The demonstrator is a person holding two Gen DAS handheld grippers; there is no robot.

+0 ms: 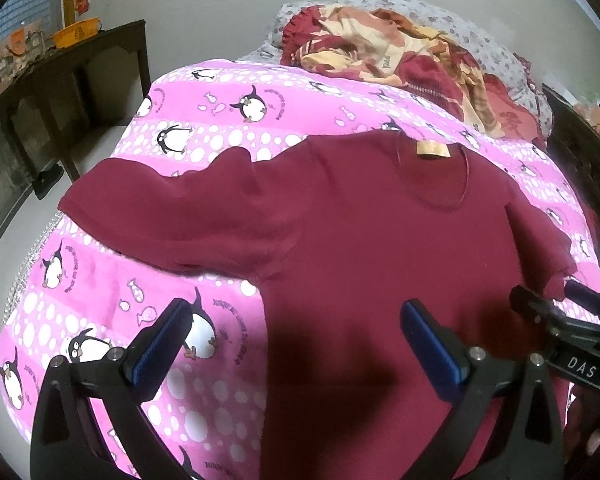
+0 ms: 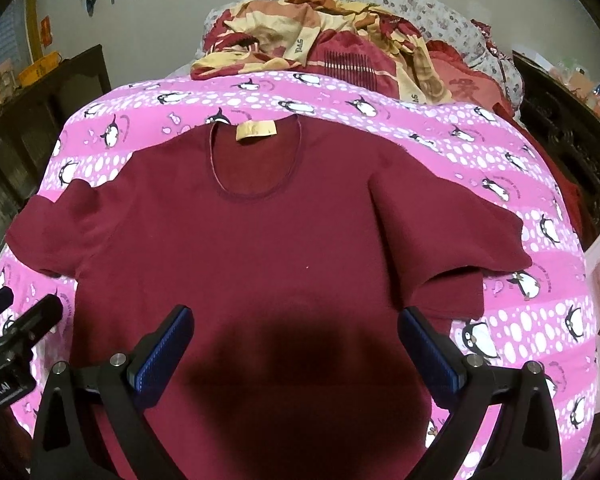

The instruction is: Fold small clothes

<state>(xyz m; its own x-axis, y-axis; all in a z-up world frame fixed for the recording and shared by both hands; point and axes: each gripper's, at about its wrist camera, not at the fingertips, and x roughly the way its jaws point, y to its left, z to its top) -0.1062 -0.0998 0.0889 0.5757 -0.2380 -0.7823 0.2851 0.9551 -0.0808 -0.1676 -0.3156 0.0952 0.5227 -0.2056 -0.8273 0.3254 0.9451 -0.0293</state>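
Shirt (image 2: 260,248), dark red, short sleeves, lies spread flat and face up on the pink penguin blanket (image 2: 500,152) covering the bed. Collar and its tan label (image 2: 257,129) point away from me, hem toward me. Both sleeves stretched out to the sides; the sleeve on my right (image 2: 452,236) has a small tuck under its lower edge, the sleeve on my left (image 1: 188,216) reaches the blanket's edge.

My left gripper (image 1: 296,344) hangs over the shirt's left side seam, jaws spread wide, one finger above blanket, one above cloth, nothing held. My right gripper (image 2: 296,344) hangs over the lower middle of the shirt, jaws likewise spread, empty. Whether the fingers touch the cloth, I cannot tell.

Progress, as I judge it: laying-out is done, no fold made yet. Left to do: sleeves and sides inward, then hem up toward collar.

Beyond the blanket, a rumpled red-and-yellow quilt (image 2: 340,48) at the bed's head; a dark table (image 1: 80,80) stands off to the left.
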